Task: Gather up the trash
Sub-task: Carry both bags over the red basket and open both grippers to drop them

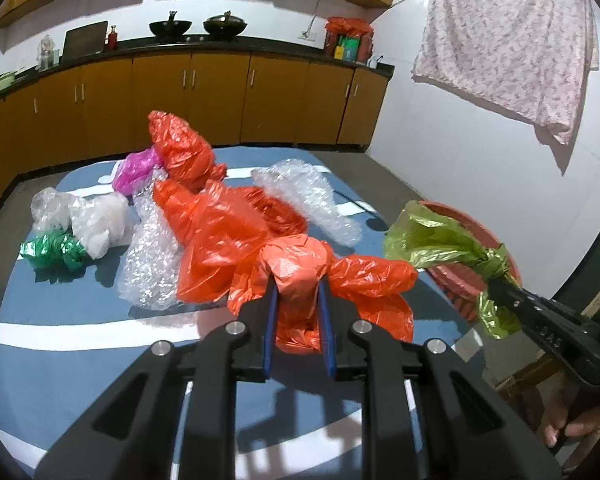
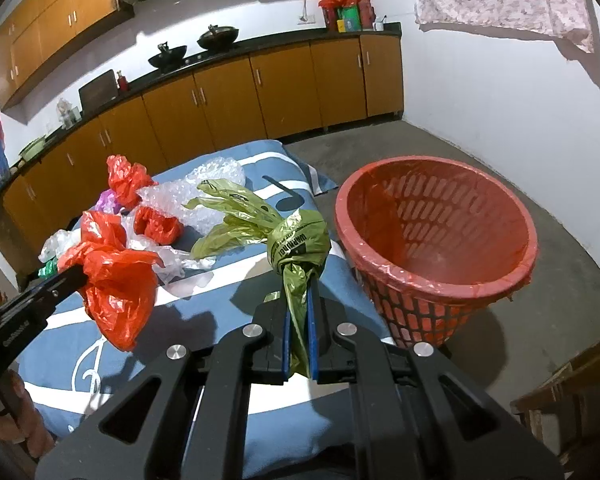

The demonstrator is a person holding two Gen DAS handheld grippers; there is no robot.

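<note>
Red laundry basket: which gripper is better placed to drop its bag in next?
Right, probably. The right gripper is shut on the knotted green bag right beside the red basket, whose lined mouth is open. The left gripper grips an orange bag over the blue bedding, farther off.

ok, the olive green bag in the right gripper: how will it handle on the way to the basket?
Likely floppy: the green bag droops and fans out past its knot. Probably very light, thin crumpled film. The right gripper pinches just below the knot, which may resist slipping.
</note>
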